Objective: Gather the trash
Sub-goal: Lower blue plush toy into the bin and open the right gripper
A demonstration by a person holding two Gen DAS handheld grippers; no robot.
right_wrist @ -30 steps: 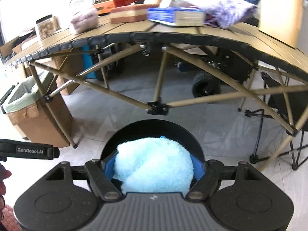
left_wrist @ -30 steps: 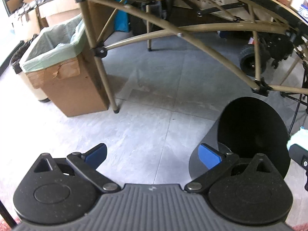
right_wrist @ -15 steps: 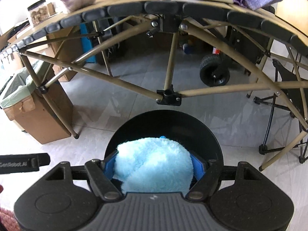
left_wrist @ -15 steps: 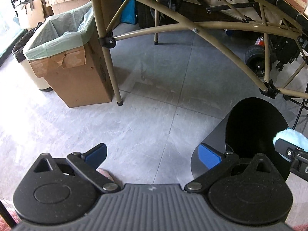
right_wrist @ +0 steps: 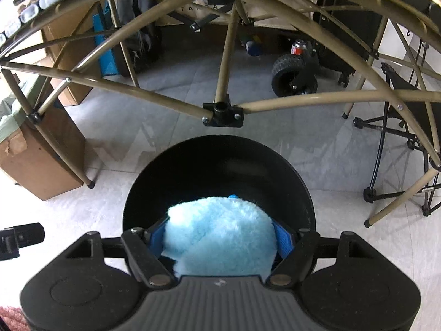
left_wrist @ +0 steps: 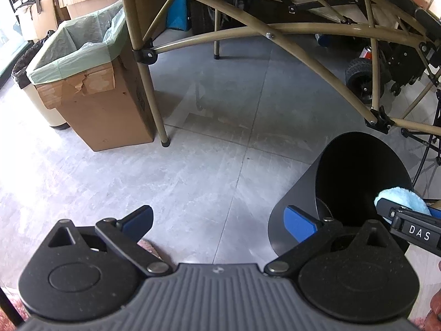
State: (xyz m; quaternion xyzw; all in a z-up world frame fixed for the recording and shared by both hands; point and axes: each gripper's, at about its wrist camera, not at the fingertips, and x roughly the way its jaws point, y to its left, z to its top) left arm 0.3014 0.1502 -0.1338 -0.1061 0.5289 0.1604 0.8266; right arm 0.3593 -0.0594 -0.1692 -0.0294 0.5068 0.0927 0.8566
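Right gripper (right_wrist: 220,237) fingers clamp fluffy light-blue cloth wad (right_wrist: 220,237) over round black bin (right_wrist: 220,149). Left gripper (left_wrist: 217,220) fingers open, empty. Risk: off-centre release drops wad outside rim.

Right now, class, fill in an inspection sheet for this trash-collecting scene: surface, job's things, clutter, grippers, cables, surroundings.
Surface: grey tiled floor, bare near the bin.
Job's things: fluffy blue cloth over the open black bin; lined cardboard box beside a table leg.
Clutter: wheeled cart and boxes behind the table frame.
Grippers: right gripper jaws closed on the cloth; left gripper jaws open, empty.
Cables: nothing seen for certain.
Surroundings: folding chair at right; small lined bin behind the box.
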